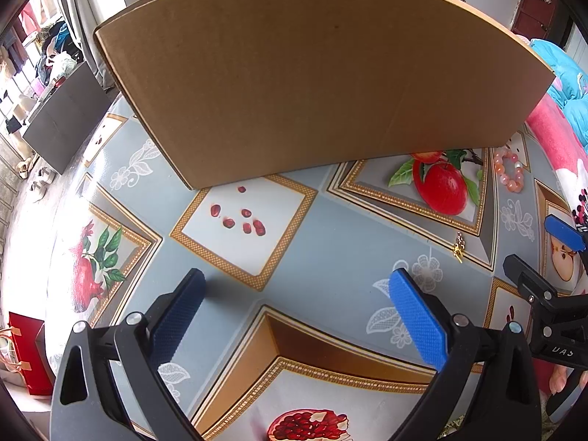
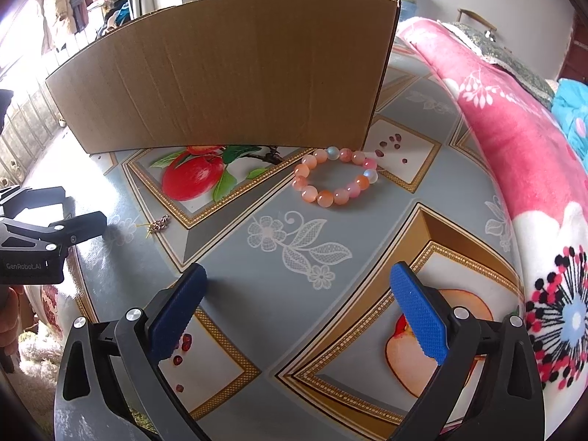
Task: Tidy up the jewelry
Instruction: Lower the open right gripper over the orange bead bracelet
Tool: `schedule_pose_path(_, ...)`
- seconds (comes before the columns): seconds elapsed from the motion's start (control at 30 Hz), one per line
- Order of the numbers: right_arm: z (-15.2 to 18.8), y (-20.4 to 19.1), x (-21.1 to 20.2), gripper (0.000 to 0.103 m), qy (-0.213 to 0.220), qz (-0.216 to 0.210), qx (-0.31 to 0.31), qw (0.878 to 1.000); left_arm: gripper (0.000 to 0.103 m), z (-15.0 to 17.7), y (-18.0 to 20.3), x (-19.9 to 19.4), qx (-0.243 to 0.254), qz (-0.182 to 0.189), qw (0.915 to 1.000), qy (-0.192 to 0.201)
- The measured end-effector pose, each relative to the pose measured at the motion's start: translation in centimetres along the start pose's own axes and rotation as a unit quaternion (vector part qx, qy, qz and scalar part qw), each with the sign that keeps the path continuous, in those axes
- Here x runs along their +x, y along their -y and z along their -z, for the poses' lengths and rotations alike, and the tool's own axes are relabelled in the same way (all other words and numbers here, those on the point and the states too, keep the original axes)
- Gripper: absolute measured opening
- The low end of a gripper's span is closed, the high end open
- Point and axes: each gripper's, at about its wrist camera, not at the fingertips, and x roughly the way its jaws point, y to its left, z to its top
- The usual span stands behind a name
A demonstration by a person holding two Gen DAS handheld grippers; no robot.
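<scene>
A pink and orange bead bracelet (image 2: 335, 176) lies on the patterned tablecloth just in front of the cardboard box (image 2: 228, 70); it also shows in the left wrist view (image 1: 509, 169) at the right. A small gold chain piece (image 1: 458, 248) lies on the cloth to the left of the bracelet, also visible in the right wrist view (image 2: 158, 225). My left gripper (image 1: 296, 283) is open and empty above the cloth, short of the box (image 1: 316, 81). My right gripper (image 2: 297, 279) is open and empty, short of the bracelet.
The tablecloth (image 2: 294, 242) has printed fruit and flower panels. A pink floral blanket (image 2: 514, 154) lies along the table's right side. The box wall blocks the far side. A dark cabinet (image 1: 66, 117) and a red bag (image 1: 27, 352) stand off the table at left.
</scene>
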Motion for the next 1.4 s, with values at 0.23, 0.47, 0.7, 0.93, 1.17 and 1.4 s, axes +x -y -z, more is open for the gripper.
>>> schedule_pose_path(0.23,-0.2,-0.2,0.1,0.095,-0.004,0.001,-0.001,1.000,0.098,-0.1,0.0,-0.1,0.000,0.000,1.0000,0.001)
schedule_pose_path(0.47,-0.3,-0.3,0.1,0.095,-0.007,0.001,0.001,1.000,0.098,-0.1,0.1,-0.2,-0.005,-0.003,0.9999,0.011)
schedule_pose_path(0.7,0.0,-0.5,-0.2,0.095,0.005,0.002,0.000,1.000,0.098,0.3,-0.3,-0.4,0.002,0.003,0.9995,0.030)
schedule_pose_path(0.93,0.3,0.3,-1.4,0.095,0.021,-0.014,0.020,0.999,0.098,1.0,0.2,-1.2,0.013,0.007,0.9985,0.052)
schedule_pose_path(1.17,-0.4,3.1,-3.7,0.095,0.063,-0.041,0.072,0.995,0.098,1.4,1.4,-3.0,0.042,0.052,0.9930,0.098)
schedule_pose_path(1.4,-0.5,4.1,-4.5,0.093,0.083,-0.067,0.089,0.990,0.090,1.6,3.7,-4.4,0.093,0.082,0.9839,0.128)
